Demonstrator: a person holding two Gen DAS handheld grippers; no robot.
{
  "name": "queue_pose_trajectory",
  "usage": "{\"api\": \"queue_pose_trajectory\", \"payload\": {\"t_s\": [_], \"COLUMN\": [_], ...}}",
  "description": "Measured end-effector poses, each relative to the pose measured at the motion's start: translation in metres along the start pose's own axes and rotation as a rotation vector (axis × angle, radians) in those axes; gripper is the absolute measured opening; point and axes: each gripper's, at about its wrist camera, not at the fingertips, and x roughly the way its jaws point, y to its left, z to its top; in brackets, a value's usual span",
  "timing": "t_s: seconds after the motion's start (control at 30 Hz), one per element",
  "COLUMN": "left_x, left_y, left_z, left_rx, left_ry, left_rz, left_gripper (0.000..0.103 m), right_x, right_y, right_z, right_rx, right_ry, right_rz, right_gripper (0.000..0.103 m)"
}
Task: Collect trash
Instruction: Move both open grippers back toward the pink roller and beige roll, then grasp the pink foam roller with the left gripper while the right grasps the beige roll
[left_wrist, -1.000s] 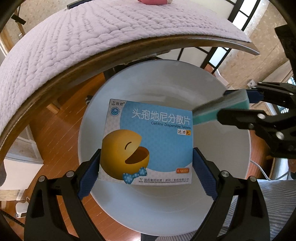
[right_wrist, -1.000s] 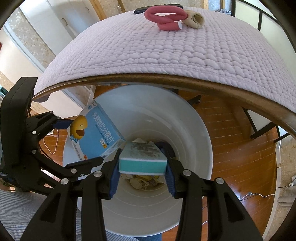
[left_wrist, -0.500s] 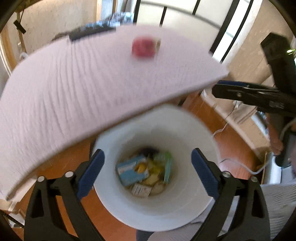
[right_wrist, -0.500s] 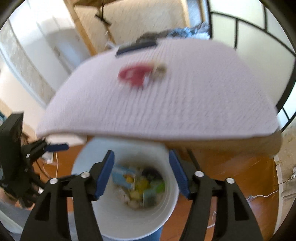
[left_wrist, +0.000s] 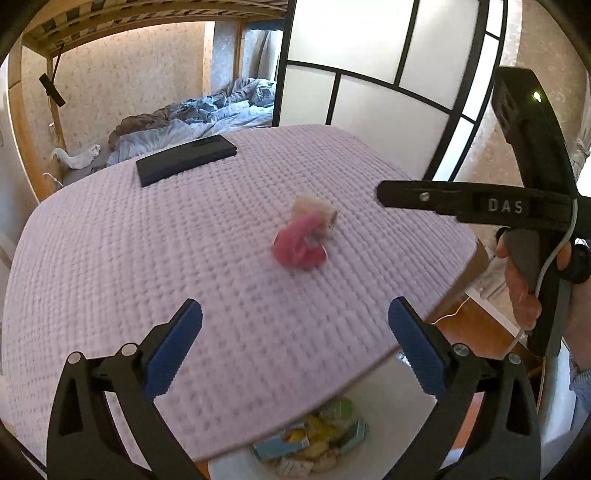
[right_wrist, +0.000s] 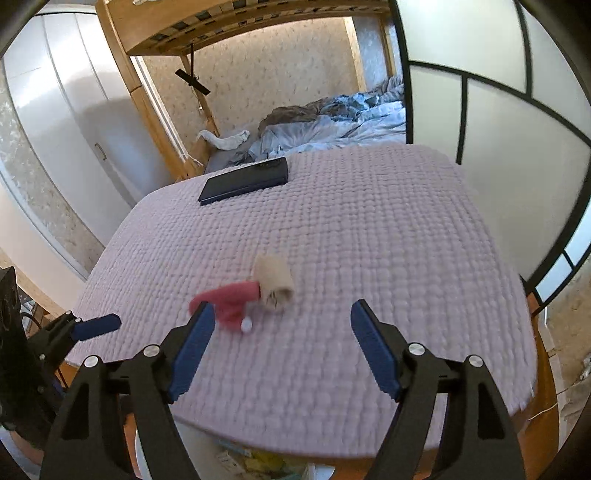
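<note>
Over the table (left_wrist: 110, 258) now, both your grippers sit above the quilted mat, not the bin. A second ago you held the medicine box in the left and the sponge in the right above the bin (left_wrist: 388, 398); both are dropped, and you can see them among the trash at the bottom of the left view. Left gripper (left_wrist: 295, 347) is released, jaws wide, nothing between them. Right gripper (right_wrist: 282, 350) has just been opening, also empty. So two items are binned, and you've swung up toward the next ones. Remaining trash looks like the pink piece (right_wrist: 231, 301) and the cardboard tube (right_wrist: 275, 280), touching each other mid-table, just ahead of your right jaws. Black phone (right_wrist: 245, 181) at the far edge is probably not trash; leave it.
</note>
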Motion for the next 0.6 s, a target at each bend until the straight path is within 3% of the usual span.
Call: {"api": "queue_pose_trajectory", "payload": {"t_s": [0.33,0.5,0.6], "left_x": [0.049,0.065,0.070], "left_y": [0.003,0.007,0.008], "left_z": [0.019,0.023,0.023], "left_rx": [-0.015,-0.029,-0.029], "left_ry": [0.031,0.054,0.060], "left_rz": [0.015,0.008,0.000], "left_gripper": [0.100,0.085,0.082], "right_x": [0.059,0.072,0.076], "right_y": [0.002,-0.002,-0.007], "right_z": [0.035,0.039,0.040], "right_rx": [-0.038,-0.035,-0.010], "right_ry": [0.103,0.141,0.155], "right_rz": [0.041,0.073,0.111], "right_gripper": [0.073,0.059,0.055]}}
